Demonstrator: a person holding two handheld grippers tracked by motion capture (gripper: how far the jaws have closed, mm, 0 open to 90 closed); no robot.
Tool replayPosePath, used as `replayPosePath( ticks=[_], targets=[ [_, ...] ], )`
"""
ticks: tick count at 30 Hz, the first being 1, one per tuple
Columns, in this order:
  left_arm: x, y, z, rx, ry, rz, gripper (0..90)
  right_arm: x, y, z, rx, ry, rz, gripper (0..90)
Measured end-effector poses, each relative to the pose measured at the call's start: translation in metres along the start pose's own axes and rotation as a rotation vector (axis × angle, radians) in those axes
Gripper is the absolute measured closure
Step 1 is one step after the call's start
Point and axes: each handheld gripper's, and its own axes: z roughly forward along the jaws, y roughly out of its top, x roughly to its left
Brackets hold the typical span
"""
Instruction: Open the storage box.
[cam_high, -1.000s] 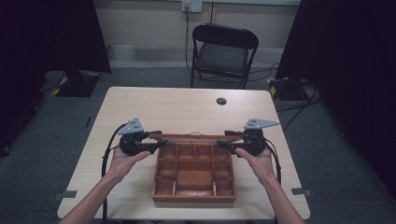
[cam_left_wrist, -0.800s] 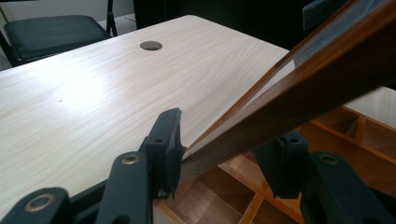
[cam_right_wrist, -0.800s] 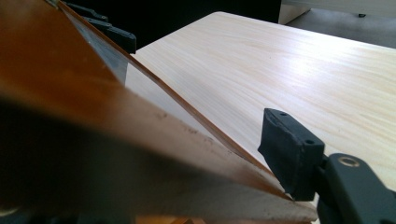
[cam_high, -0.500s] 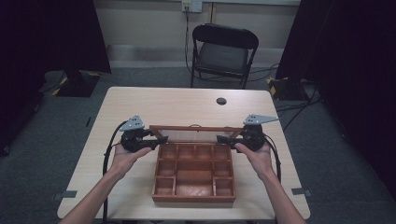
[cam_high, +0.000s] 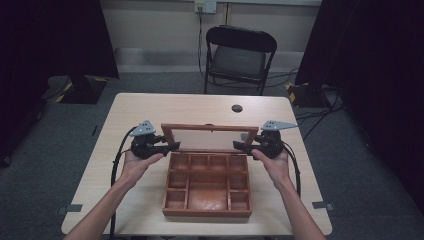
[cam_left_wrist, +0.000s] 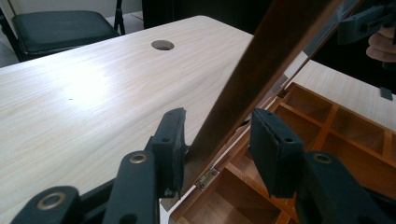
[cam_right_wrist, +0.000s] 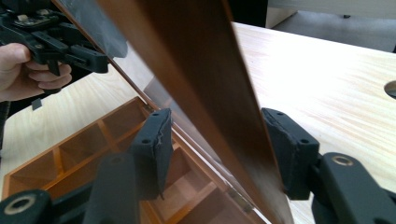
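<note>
Lid (cam_high: 210, 135) half-raised over wooden box (cam_high: 207, 187); left claw (cam_high: 172, 146), right claw (cam_high: 237, 146) straddle its side rails, closing, not clamped yet.

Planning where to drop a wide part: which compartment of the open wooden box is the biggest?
The large compartment at the near middle of the brown wooden box. It is broader than the small square cells around it.

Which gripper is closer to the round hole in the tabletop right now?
Right. The right gripper sits at the lid's right edge, just below and right of the hole. The left gripper is at the lid's left edge, farther across the table.
</note>
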Motion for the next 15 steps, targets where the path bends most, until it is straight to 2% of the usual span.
replayPosePath(
  ticks=[6,10,15],
  targets=[
    [0.005,0.000,0.002,0.006,0.006,-0.002,57.8,-0.008,-0.003,0.002,0.009,-0.017,0.011,48.9],
    [0.011,-0.009,0.008,0.036,0.022,-0.017,58.9,-0.012,-0.005,0.005,0.022,-0.027,0.015,49.3],
    [0.015,-0.014,0.010,0.028,0.018,-0.034,62.2,-0.016,-0.007,0.007,0.026,-0.035,0.024,50.4]
  ],
)
